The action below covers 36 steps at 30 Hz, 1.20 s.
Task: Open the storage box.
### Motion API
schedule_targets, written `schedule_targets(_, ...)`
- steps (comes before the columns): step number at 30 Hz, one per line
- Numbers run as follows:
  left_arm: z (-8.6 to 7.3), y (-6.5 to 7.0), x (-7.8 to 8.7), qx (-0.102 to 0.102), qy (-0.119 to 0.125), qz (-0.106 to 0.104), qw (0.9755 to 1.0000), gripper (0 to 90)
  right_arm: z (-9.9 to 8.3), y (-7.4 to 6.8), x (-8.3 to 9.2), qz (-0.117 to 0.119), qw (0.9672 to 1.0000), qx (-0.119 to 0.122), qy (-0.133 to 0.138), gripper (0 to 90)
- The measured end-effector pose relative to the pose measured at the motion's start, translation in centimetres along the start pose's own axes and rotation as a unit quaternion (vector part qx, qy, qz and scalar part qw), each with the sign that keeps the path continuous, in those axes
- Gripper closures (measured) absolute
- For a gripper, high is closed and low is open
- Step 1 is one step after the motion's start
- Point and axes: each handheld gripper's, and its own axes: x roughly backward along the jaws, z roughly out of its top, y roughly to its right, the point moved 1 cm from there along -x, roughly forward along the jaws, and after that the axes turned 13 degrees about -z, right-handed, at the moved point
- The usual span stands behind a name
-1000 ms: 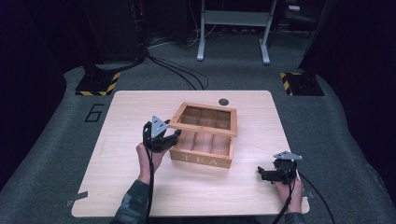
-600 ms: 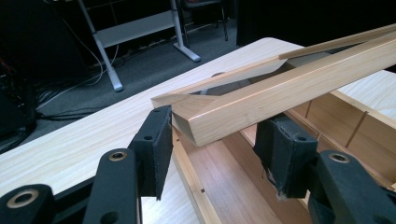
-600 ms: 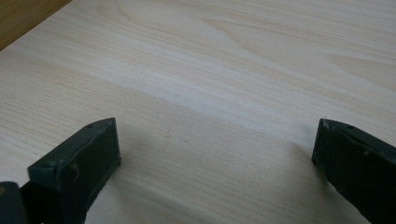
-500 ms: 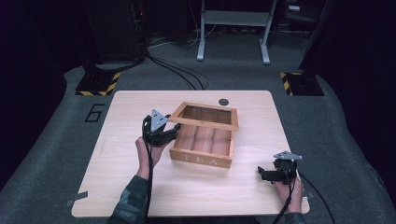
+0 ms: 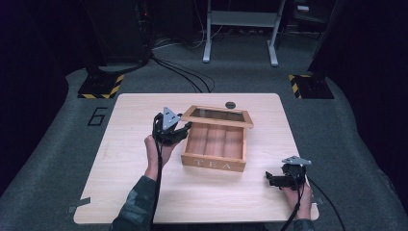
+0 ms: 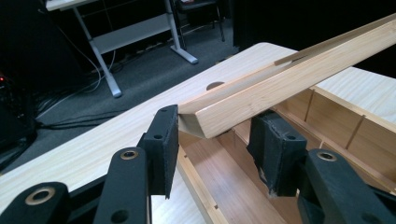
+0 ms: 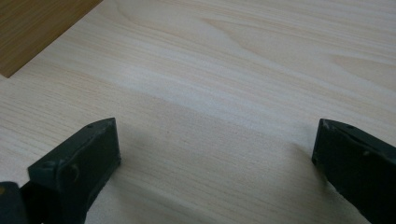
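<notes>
High view: my left gripper [image 5: 179,131] is at the near left corner of the tea box [image 5: 214,147], where the glass-paned lid [image 5: 217,116] meets it. Since a second ago the lid has come up off the box. It is now propped partway open, hinged along the far side, and the three compartments under it look bare. My left hand [image 5: 156,149] has risen slightly with it. My right gripper [image 5: 278,180] rests low on the table [image 5: 144,192], well to the right of the box and nearer to me, where it was a second ago.

Left gripper view: the lid corner [image 6: 210,119] sits between my two jaws. The left pad [image 6: 163,140] touches the lid's edge; the right pad [image 6: 275,149] stands just beside the frame, and I cannot tell if it touches. The jaws have just been closing, with the lid frame between them. I read this as a light pinch on the lid, not a firm clamp. The box's open interior lies directly below the jaws.

Right gripper view: my right gripper [image 7: 215,154] is spread wide with only bare tabletop between the jaws. A corner of the box [image 7: 37,28] shows ahead and to the left.

Judgement: the opening is under way, not finished. The lid must swing further back, and a corner pinch could slip.
</notes>
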Motion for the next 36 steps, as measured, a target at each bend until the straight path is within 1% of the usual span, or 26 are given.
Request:
schedule_targets(1, 0.1, -0.1, 0.0, -0.009, -0.004, 0.001, 1.0, 52.7, 0.0, 0.0, 0.0, 0.0, 1.0, 0.0, 0.0, 0.3)
schedule_targets(2, 0.2, -0.1, -0.1, -0.005, 0.0, 0.002, 1.0, 52.8, 0.0, 0.0, 0.0, 0.0, 1.0, 0.0, 0.0, 0.3)
schedule_targets(4, 0.3, -0.2, -0.2, -0.017, 0.0, 0.009, 0.9998, 54.1, 0.0, 0.0, 0.0, 0.0, 1.0, 0.0, 0.001, 0.3)
schedule_targets(6, 0.3, -0.3, -0.3, -0.019, -0.002, 0.008, 0.9998, 54.5, 0.0, 0.0, 0.0, 0.0, 1.0, 0.001, 0.001, 0.3)
schedule_targets(9, 0.4, -0.4, -0.6, -0.024, 0.0, 0.013, 0.9996, 55.2, 0.0, 0.0, 0.0, 0.0, 1.0, 0.001, 0.001, 0.3)
schedule_targets(14, 0.6, -0.4, -1.0, -0.033, 0.006, 0.028, 0.999, 56.1, 0.0, 0.0, 0.0, 0.0, 1.0, 0.002, 0.001, 0.3)
schedule_targets(18, 0.8, -0.5, -1.3, -0.039, 0.01, 0.035, 0.9986, 56.6, 0.0, 0.0, 0.0, 0.001, 1.0, 0.001, 0.001, 0.3)
schedule_targets(21, 1.1, -0.6, -1.4, -0.039, 0.01, 0.036, 0.9985, 56.7, 0.0, 0.0, 0.0, 0.0, 1.0, 0.001, 0.001, 0.3)
schedule_targets(26, 1.7, -1.1, -1.5, -0.031, 0.013, 0.03, 0.999, 56.7, 0.0, 0.0, 0.0, 0.002, 1.0, 0.002, 0.0, 0.3)
schedule_targets(33, 2.8, -1.8, -1.7, -0.025, 0.003, 0.022, 0.9994, 57.1, 0.0, 0.0, 0.0, 0.002, 1.0, 0.001, 0.0, 0.3)
schedule_targets(36, 3.3, -2.1, -1.8, -0.022, 0.002, 0.023, 0.9995, 57.1, 0.0, 0.0, 0.0, 0.002, 1.0, 0.002, 0.0, 0.3)
